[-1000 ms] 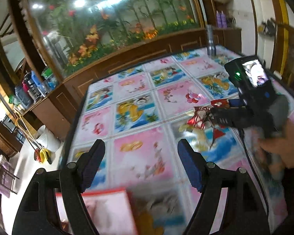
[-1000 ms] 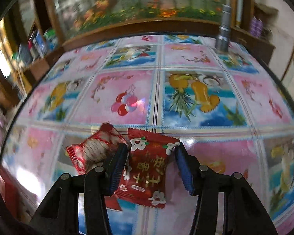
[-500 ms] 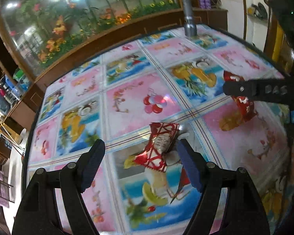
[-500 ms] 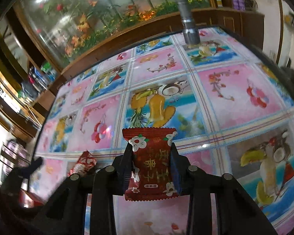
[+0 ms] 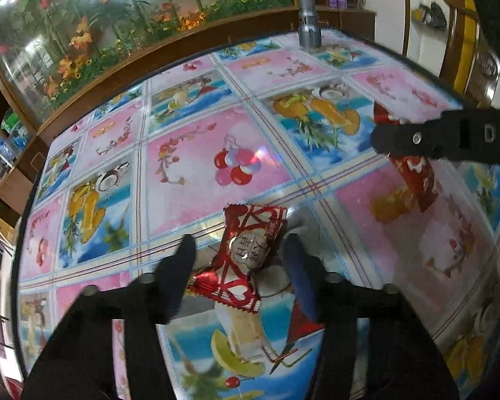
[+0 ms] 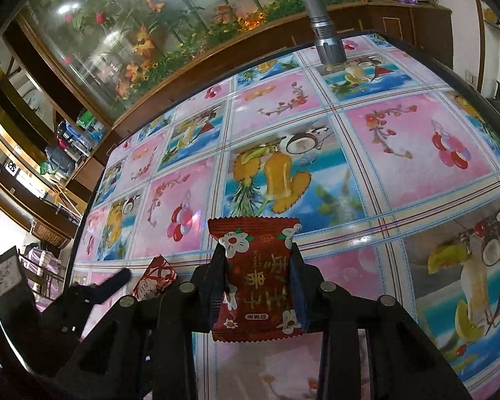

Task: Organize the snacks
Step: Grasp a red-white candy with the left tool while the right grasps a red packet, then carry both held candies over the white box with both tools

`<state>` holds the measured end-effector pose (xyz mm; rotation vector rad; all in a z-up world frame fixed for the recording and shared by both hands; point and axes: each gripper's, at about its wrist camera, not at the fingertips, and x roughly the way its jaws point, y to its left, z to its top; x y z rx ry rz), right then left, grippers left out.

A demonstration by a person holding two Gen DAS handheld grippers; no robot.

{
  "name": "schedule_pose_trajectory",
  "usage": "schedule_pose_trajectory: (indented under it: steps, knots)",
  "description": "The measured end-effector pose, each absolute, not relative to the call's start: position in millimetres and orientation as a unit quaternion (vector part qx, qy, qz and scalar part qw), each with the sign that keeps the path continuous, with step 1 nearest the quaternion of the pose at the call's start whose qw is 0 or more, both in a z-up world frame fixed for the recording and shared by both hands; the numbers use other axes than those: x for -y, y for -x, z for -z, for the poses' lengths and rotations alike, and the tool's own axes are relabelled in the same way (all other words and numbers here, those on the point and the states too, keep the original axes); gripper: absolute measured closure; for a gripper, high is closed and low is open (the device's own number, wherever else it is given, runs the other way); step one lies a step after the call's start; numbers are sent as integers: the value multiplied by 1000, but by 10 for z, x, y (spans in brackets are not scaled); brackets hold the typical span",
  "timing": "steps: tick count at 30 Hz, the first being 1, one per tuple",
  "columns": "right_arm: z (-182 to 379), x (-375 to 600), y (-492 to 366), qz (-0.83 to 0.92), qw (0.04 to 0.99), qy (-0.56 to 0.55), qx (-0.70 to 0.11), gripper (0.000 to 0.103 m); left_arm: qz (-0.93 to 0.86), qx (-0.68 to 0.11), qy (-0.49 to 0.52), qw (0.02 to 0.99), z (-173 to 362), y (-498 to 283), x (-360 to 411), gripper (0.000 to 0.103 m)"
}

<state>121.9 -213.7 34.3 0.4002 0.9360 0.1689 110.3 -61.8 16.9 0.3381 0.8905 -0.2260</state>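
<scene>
Left gripper hangs low over the surface with its two fingers spread apart, one on either side of a shiny red and silver snack packet that lies flat on the patterned cloth. Neither finger pad can be seen touching the wrapper; a gap shows on the right side, while the left pad sits just beside the packet's lower edge. From the right wrist view the same packet appears at the lower left, resting on the cloth next to the dark finger of the left gripper.

Further right, the right gripper is closed tightly on a dark red snack packet printed with white flowers and gold characters. The packet stands upright between the pads, its crimped top edge rising above the fingertips and its bottom edge hanging below them, lifted clear of the surface. In the left wrist view this packet shows at the far right, hanging partly behind the black body of the right gripper, held above the cloth.

At the far edge of the surface a grey metal flashlight stands upright, head down, well apart from both packets. Behind it runs a wooden cabinet with a glass front full of artificial flowers
</scene>
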Motion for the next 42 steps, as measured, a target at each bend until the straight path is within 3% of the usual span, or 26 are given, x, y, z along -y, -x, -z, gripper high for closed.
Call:
schedule_pose_trajectory:
  steps: [1, 2, 7, 13, 25, 42]
  knots:
    - [-342, 2141, -1218, -81, 869, -193, -448, 68, 114, -428, -156, 883, -167, -1100, 618, 75]
    - [-343, 2133, -1220, -82, 869, -195, -448, 68, 115, -430, -155, 882, -159, -1105, 625, 79]
    - [-361, 2106, -1216, -90, 870, -193, -444, 68, 116, -427, -145, 885, -175, -1033, 623, 83]
    - [-378, 2113, -1203, -98, 869, -199, -442, 68, 98, -432, -101, 891, -344, -811, 504, 83]
    - [-543, 1833, -1006, -146, 881, -185, -410, 68, 34, -342, -63, 937, -1105, 377, -46, 82]
    - [-1112, 1333, 444, -248, 906, -144, -312, 68, 14, -273, -46, 961, -1369, 1192, -547, 82]
